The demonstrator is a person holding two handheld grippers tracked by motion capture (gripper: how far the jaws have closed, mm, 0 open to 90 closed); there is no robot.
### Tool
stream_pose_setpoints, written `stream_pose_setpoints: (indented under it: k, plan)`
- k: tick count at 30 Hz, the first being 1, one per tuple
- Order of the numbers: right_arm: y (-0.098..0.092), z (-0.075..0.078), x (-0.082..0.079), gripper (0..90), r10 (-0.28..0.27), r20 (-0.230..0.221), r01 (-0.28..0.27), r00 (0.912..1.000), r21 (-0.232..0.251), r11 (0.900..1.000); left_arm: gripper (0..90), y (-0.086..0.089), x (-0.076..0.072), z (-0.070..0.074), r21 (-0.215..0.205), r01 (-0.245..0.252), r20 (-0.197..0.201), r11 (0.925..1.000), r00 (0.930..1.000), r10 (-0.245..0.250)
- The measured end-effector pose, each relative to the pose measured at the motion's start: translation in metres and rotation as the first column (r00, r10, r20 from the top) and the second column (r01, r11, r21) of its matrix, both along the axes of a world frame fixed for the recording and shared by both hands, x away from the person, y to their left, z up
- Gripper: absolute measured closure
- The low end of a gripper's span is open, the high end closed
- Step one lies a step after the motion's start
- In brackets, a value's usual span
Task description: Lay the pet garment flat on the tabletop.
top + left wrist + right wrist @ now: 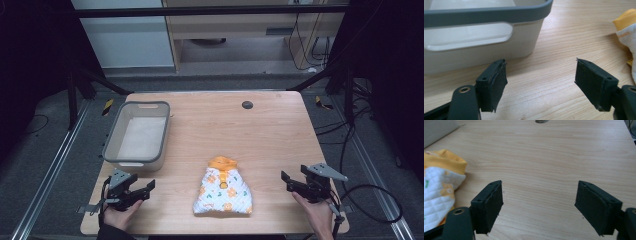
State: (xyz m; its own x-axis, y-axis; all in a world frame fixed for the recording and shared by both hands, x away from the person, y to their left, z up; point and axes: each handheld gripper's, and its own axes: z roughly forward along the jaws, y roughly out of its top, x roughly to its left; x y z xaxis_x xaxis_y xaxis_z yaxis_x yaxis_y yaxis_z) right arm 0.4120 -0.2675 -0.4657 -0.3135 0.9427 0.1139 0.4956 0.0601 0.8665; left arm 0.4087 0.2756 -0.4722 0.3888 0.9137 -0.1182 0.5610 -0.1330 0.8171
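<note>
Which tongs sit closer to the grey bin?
The left tongs, just below the grey bin near the table's left edge. The right tongs are across the table, beyond the folded quilted baby garment.

Lab, wooden table (270,125) in metal framing (210,11), trailing cables (367,200)

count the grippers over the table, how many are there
2. The left gripper is at the table's near left corner, just below the grey bin; the right gripper is at the near right edge. Both are open and empty, with the folded garment between them.
</note>
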Motion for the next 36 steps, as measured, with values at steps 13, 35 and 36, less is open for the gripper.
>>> stream_pose_setpoints:
  k: [13, 35, 36]
  plan:
    - [0.007, 0.003, -0.003, 36.5, 0.089, -0.013, -0.089, 0.996, -0.015, 0.996, 29.2, -0.005, -0.007, 0.009, -0.008, 0.042, 0.026, 0.9991, 0.9988, -0.042]
    - [0.024, 0.036, 0.009, 41.9, 0.183, -0.002, -0.183, 0.9831, 0.046, 0.982, 35.3, -0.031, -0.001, 0.037, 0.029, 0.129, 0.095, 0.9912, 0.9868, -0.131]
    - [0.027, 0.038, 0.012, 42.0, 0.189, 0.001, -0.189, 0.982, 0.046, 0.981, 36.2, -0.035, 0.001, 0.041, 0.036, 0.136, 0.104, 0.9901, 0.9849, -0.139]
